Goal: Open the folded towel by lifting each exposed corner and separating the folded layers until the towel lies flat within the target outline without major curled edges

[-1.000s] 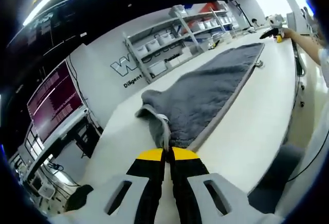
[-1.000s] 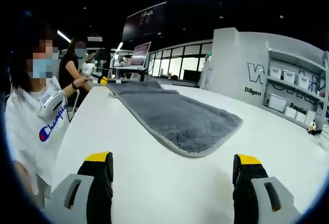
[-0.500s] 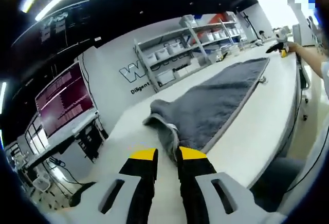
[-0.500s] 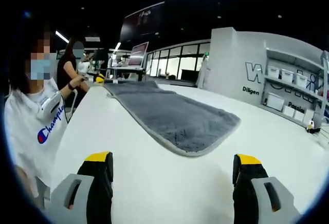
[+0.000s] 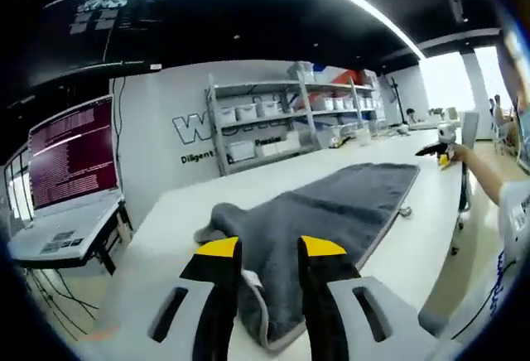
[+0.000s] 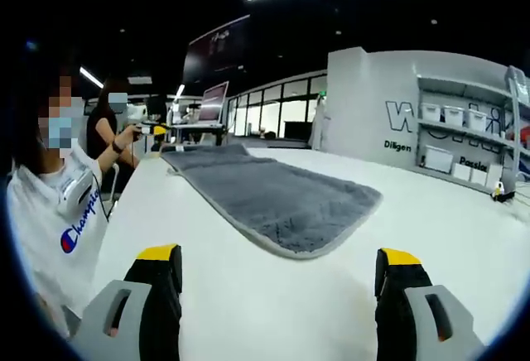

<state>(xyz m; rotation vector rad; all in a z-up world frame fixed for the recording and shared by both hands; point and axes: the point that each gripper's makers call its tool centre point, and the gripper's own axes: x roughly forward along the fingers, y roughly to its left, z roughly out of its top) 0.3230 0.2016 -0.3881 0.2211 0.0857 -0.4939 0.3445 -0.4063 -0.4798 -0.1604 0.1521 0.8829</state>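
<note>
A grey fleece towel (image 5: 331,204) with a pale hem runs lengthwise away from me on the white table (image 5: 166,228). Its near end is bunched into a hump. My left gripper (image 5: 271,249) stands open over that bunched end, with the towel and a white tag lying between the jaws. Past the towel's far end, a hand holds the right gripper (image 5: 440,151). In the right gripper view the towel (image 6: 273,199) lies flat with a rounded near corner. My right gripper (image 6: 280,262) is wide open above bare table (image 6: 414,212), short of that corner and holding nothing.
Metal shelves with white bins (image 5: 273,113) line the lettered wall behind the table. An open laptop (image 5: 66,204) with a purple screen stands at the left. A person in a white shirt (image 6: 58,212) is at the table's left edge in the right gripper view.
My left gripper was shut on the towel's bunched end; its jaws have parted and the cloth has dropped onto the table. The left view has swung lower. The right gripper has barely moved.
</note>
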